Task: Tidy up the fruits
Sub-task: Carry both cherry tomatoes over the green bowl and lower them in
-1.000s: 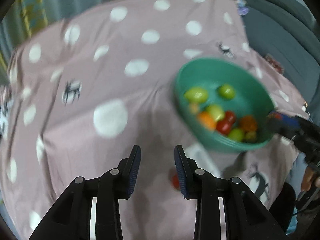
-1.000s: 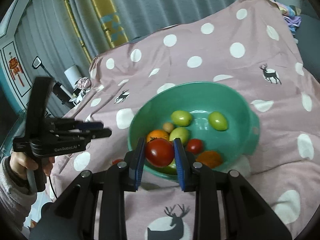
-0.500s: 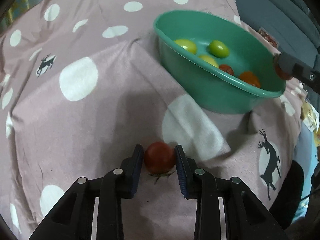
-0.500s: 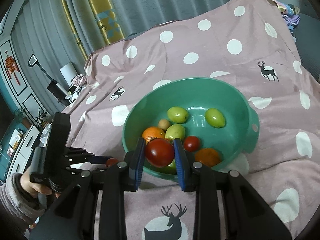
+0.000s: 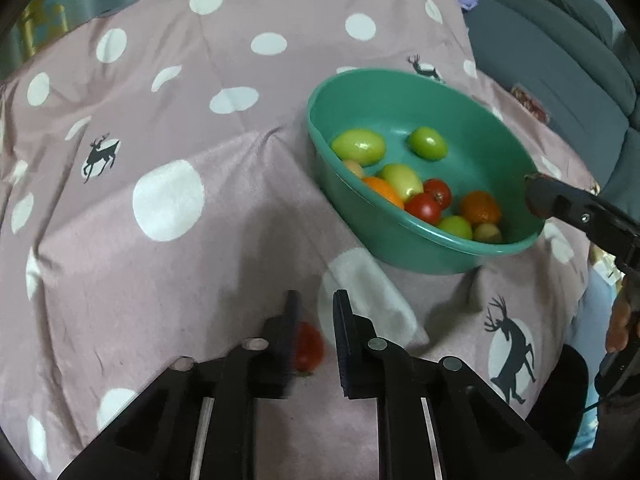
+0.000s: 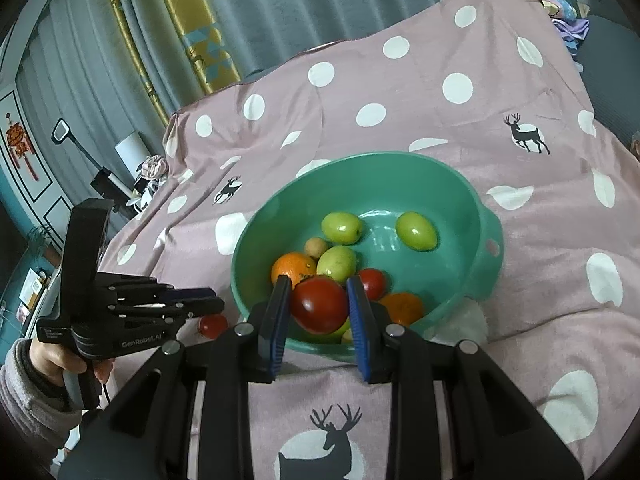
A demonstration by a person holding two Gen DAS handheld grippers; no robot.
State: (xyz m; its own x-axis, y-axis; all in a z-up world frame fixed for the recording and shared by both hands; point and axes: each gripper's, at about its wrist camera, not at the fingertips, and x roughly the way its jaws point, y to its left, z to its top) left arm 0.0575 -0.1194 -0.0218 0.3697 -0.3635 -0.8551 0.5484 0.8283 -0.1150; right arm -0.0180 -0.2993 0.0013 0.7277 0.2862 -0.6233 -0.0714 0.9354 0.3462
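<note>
Glossy red tomato (image 6: 319, 304) (round, unblemished) clamped in right jaws; left jaws together, nothing held.

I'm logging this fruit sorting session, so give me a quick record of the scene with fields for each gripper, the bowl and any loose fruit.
right gripper: fingers shut on a red tomato, held over the near rim of the bowl
left gripper: fingers shut, nothing gripped
bowl: green, on the dotted pink cloth, holding green, orange and red fruit
loose fruit: small red tomato lying on the cloth beneath the left fingers
</note>
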